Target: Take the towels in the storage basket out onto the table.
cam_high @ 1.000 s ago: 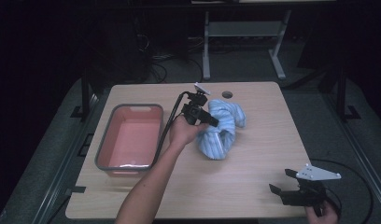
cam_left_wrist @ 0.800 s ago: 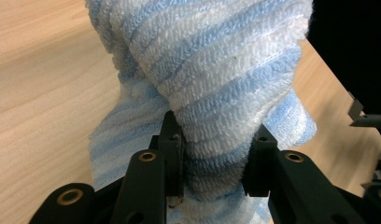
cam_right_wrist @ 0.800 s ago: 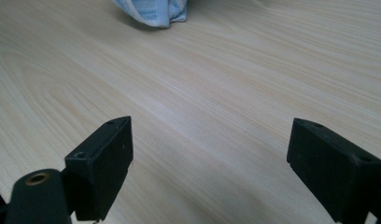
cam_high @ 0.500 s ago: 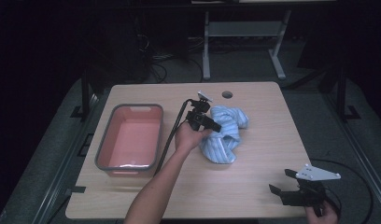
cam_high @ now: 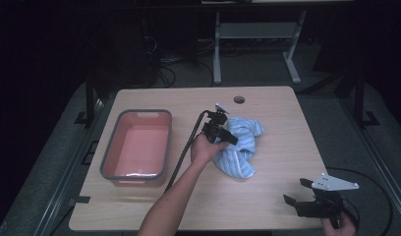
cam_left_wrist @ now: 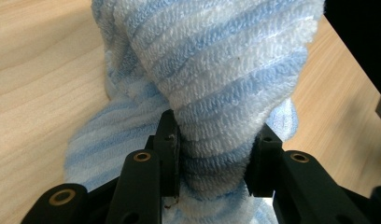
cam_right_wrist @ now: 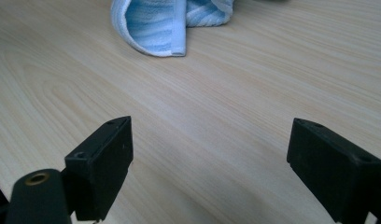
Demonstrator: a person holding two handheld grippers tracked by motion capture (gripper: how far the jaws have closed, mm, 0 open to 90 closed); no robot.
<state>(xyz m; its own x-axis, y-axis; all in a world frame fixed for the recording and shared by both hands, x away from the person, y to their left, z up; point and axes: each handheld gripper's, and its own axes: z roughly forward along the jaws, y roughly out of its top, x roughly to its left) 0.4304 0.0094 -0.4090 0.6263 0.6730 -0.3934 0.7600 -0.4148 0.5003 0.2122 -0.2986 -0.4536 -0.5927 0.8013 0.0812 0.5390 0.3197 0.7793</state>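
Towel (cam_high: 240, 145) mid-table, edges far.

We see a towel (cam_high: 240, 145) striped in light blue and white, lying on our pale wood-grain table (cam_high: 277, 196). The tub (cam_high: 136, 145) is salmon pink inside with a grey rim. Both grippers have black jaws, the right gripper (cam_high: 299, 194) topped with a grey plate.

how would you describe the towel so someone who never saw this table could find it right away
On the light wooden table, look right of the pink tub with a grey rim, near the middle. There lies a crumpled towel, and the left gripper has a fold of it between its jaws. It is the one soft thing there, terry cloth striped pale blue and white.
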